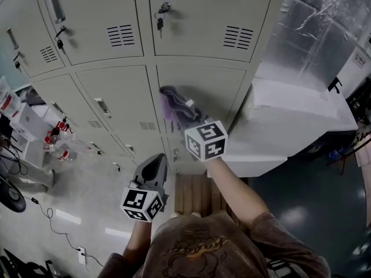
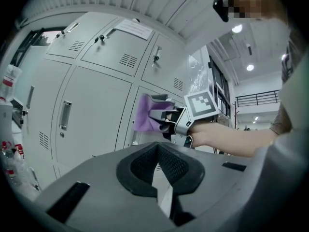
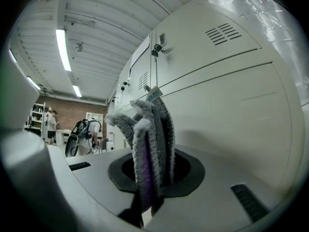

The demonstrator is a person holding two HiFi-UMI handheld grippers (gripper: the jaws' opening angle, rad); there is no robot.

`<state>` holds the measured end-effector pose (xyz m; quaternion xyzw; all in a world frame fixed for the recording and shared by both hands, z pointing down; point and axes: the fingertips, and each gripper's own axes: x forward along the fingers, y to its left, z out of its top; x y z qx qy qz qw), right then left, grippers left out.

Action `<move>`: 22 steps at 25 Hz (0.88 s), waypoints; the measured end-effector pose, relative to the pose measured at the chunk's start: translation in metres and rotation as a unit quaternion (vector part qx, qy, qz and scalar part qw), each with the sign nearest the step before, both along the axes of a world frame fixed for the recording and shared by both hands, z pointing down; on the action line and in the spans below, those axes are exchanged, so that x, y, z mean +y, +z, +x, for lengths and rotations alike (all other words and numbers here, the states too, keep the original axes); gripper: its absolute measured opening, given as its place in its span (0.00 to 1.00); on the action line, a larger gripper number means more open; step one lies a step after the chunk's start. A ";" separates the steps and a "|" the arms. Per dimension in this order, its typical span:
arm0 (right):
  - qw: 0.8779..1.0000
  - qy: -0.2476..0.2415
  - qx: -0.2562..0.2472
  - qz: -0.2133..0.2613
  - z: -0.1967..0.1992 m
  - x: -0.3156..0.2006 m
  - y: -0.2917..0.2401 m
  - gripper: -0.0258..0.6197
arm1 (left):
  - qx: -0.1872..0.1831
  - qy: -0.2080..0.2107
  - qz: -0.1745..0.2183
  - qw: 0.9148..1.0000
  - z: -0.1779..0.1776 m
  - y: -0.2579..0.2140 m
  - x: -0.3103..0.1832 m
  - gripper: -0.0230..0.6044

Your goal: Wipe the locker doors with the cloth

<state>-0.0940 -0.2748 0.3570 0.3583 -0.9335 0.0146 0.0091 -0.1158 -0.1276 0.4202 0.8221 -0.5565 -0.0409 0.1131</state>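
R gripper is up at the lockers with its jaws clamped tight on the cloth. In the right gripper view the cloth is bunched in grey and purple folds. It's pinched low between the jaws and sticks up well past the tips of the R gripper.

The cloth sits on the locker door in the middle row, right-hand column, over the door's left side near the seam with the next door. From the left gripper view the purple cloth lies flat-ish against that panel, with the R gripper right behind it and the person's hand on the grip. The door runs close along the cloth's right side; can't tell exact contact there.

L gripper hangs lower and nearer the person, well apart from the cloth and pointing toward the lower lockers. Its jaws are together w/ nothing between them.
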 end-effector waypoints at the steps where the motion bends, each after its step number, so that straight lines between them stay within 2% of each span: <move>1: 1.000 -0.002 0.004 -0.001 -0.006 -0.001 0.003 0.12 | 0.000 -0.002 0.000 1.000 -0.002 0.000 0.001 0.04; 8: 1.000 0.000 0.015 -0.017 -0.032 -0.016 0.030 0.12 | -0.003 -0.019 -0.003 1.000 -0.018 0.002 0.001 0.04; 15: 0.999 0.023 0.027 -0.016 -0.036 -0.039 0.036 0.12 | -0.004 -0.022 -0.005 1.000 -0.023 0.003 -0.004 0.04; 22: 0.999 0.029 0.028 -0.010 -0.037 -0.041 0.034 0.12 | -0.004 -0.017 -0.007 1.000 -0.023 0.003 -0.007 0.04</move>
